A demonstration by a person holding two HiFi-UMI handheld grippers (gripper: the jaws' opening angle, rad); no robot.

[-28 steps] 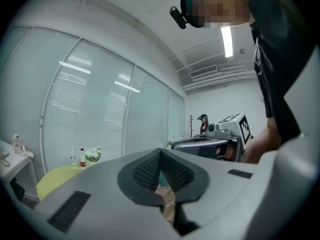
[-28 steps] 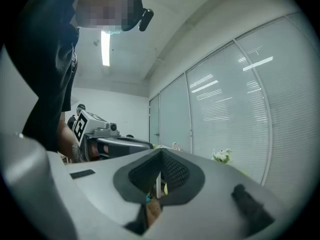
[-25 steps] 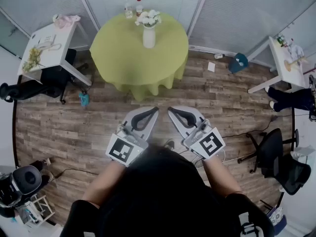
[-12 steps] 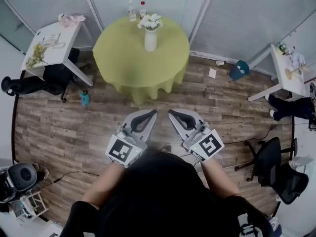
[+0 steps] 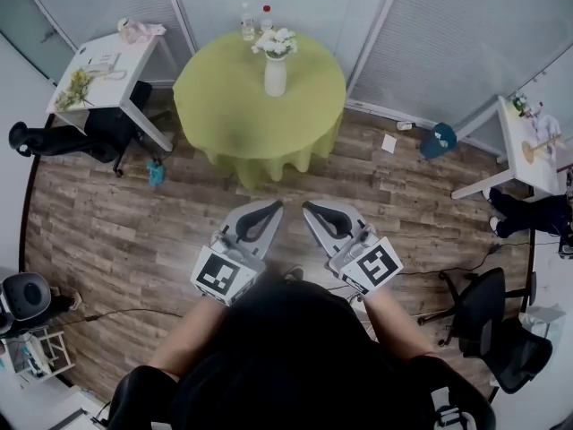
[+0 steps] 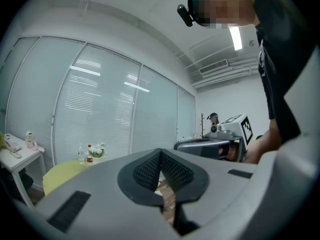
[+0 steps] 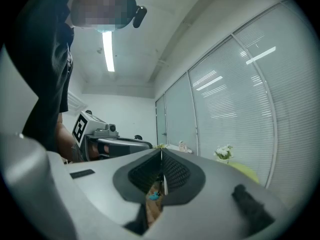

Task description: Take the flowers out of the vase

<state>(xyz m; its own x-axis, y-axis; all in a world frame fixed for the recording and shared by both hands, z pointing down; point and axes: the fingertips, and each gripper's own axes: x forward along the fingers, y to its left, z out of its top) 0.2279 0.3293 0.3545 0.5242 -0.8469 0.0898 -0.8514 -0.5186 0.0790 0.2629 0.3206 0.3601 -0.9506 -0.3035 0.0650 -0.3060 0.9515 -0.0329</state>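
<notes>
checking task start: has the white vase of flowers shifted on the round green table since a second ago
No: the white vase stays near the green table's far edge, beside two bottles.

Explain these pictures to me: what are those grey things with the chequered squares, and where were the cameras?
There is no robot: a person holds a two-jaw gripper in each hand. The head view, from a camera on the person's head, looks down on the left gripper and right gripper, both shut and empty. The two gripper views come from cameras riding on each gripper, looking along its jaws. The chequered cubes are parts of the grippers. Farther ahead, a round green-clothed table carries a white vase of flowers and two small bottles.
</notes>
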